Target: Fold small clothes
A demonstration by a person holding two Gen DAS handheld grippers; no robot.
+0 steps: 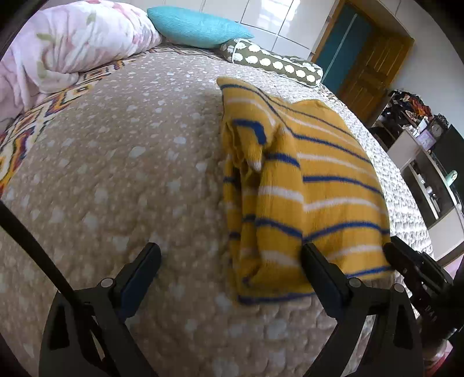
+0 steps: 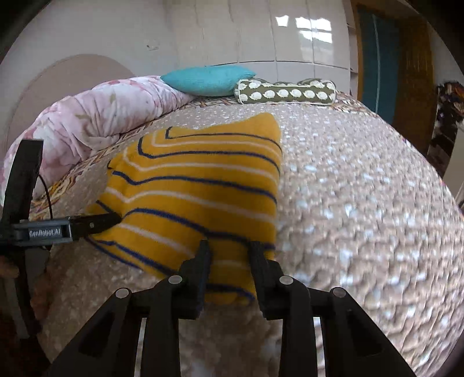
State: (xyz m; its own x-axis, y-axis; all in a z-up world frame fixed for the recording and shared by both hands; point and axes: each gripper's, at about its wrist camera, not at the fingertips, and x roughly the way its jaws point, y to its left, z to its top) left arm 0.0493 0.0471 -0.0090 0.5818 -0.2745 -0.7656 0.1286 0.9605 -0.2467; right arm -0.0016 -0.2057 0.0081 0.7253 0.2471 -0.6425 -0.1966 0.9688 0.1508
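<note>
On the bed's beige quilted cover with white spots (image 1: 121,162), I see the mustard-yellow knitted garment with blue and white stripes (image 1: 313,185) lying folded over on itself, its layered edge bunched along the side that faces the middle of the bed in my left wrist view. It sits toward the near edge of the bed, well apart from the pillows at the far end.

My left tongs (image 1: 232,261) stand wide apart. One finger hovers over bare quilt; the other is at the garment's near edge, with only the garment's corner between the two, and neither pad presses on it. From the right wrist camera I see these same tongs coming in from the side, a fingertip reaching the garment's near left edge.

My right tongs (image 2: 229,261) are at a narrow gap, with the garment's near right corner lying between the two fingers. Blur keeps me from telling whether the pads pinch the knit or merely straddle it.

At the far end of the bed lie a pink floral rolled duvet (image 1: 66,43), a turquoise ribbed cushion (image 1: 197,26) and an olive bolster with white blobs (image 1: 275,62), the cushion resting partly on the bolster. Beyond them are glossy white wardrobe doors (image 2: 290,37) and a brown wooden door (image 1: 374,72).
</note>
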